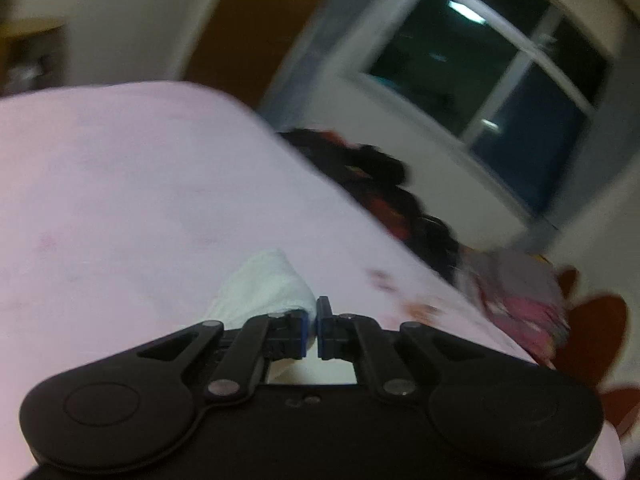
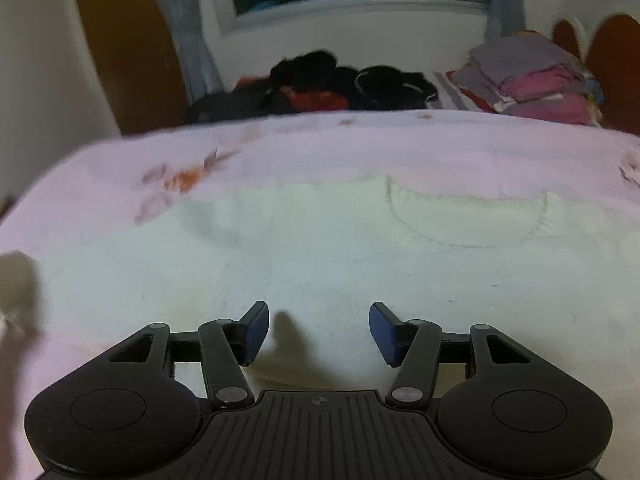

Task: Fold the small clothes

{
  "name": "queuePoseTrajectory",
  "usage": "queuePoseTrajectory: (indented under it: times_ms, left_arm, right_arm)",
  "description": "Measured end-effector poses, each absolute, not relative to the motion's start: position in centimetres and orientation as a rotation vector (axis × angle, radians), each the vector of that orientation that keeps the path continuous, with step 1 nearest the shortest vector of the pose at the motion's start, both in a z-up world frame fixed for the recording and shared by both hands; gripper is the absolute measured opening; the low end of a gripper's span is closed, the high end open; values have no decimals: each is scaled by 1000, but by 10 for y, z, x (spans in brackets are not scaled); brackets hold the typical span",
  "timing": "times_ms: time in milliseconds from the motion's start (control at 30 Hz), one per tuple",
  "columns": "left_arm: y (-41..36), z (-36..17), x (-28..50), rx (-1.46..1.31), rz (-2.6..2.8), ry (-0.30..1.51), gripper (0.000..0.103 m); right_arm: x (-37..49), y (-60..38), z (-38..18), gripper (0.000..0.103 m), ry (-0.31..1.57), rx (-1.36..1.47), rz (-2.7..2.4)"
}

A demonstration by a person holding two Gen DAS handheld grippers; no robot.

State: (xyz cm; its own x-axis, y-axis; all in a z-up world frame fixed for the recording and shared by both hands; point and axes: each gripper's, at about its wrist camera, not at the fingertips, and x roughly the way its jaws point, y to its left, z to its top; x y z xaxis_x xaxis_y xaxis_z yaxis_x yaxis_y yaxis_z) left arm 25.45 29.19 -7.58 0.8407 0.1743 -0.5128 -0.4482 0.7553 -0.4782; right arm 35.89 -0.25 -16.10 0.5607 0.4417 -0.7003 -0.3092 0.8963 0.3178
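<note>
White garment flat on pink sheet; left gripper jaws pinch it, right gripper jaws wide.

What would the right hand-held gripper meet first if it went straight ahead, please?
Probably the white garment spread on the bed; the open right hand-held gripper hangs low over it, though depth is unclear.

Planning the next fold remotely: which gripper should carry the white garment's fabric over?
Left. The left gripper is already shut on a bunched part of the white garment, lifted above the pink sheet. The right gripper is open, holding nothing, over the garment's flat part, better suited to pinning it.
</note>
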Motion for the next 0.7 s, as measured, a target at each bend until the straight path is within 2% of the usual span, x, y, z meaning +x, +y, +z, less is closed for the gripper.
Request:
queuePoseTrajectory:
  times_ms: [267, 533, 600, 667, 700]
  left_arm:
    - [157, -58, 326, -542, 17, 515, 4]
    - [30, -93, 372, -439, -247, 667, 6]
    - [16, -108, 378, -416, -266, 734, 24]
    - [7, -118, 373, -406, -272, 790, 32]
    - [9, -119, 370, -402, -276, 805, 41]
  right_arm:
    - [348, -67, -145, 56, 829, 218, 385]
    - [336, -147, -144, 56, 830, 244, 263]
    - [333, -162, -145, 56, 834, 259, 250]
    - [331, -169, -147, 56, 844, 286, 257]
    - [330, -172, -147, 56, 848, 301, 260]
